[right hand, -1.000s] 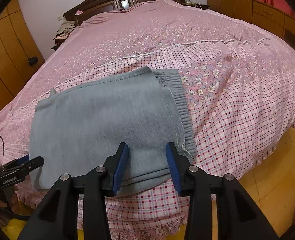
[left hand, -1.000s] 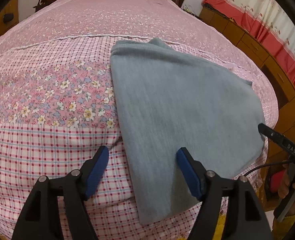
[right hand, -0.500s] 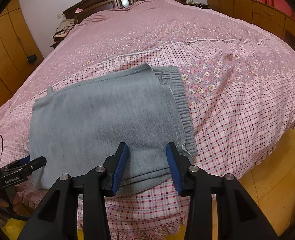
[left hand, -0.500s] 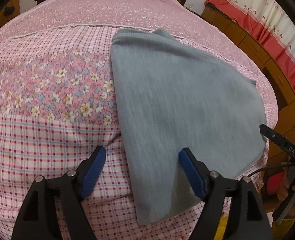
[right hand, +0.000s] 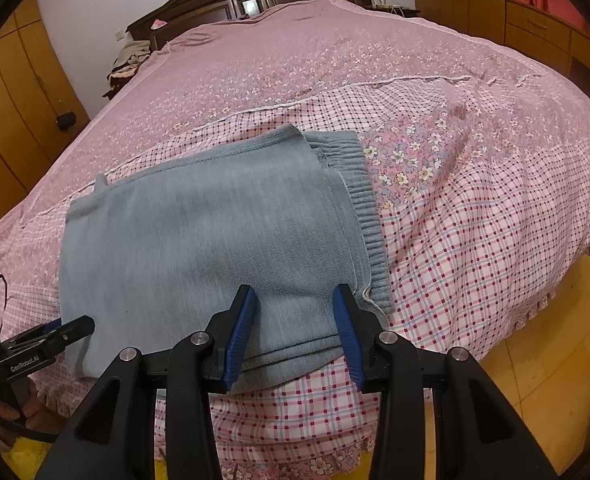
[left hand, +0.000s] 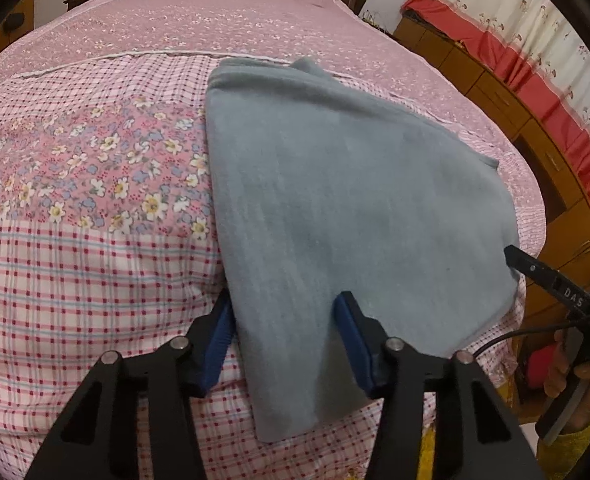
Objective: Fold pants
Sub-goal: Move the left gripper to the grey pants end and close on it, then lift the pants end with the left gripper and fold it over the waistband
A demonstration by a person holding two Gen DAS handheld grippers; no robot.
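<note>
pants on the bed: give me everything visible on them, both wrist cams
The pants are grey-blue, soft fleece-like knit, folded into a flat, roughly rectangular stack on the pink patterned bedspread near the bed's foot edge. The ribbed waistband pokes out along one side; layered edges show at the near end. The left gripper, whose jaws have just been closing, straddles one corner. The right gripper straddles the near edge.

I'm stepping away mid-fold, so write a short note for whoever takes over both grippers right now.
Left gripper: jaws have just been closing around the pants' near left corner, cloth between the pads, not yet pinched.
Right gripper: part open over the near right edge, by the waistband.
Pants lie flat, folded into a rectangle, near the foot of the bed.
Left: grip both corners and, probably, fold once more.
</note>
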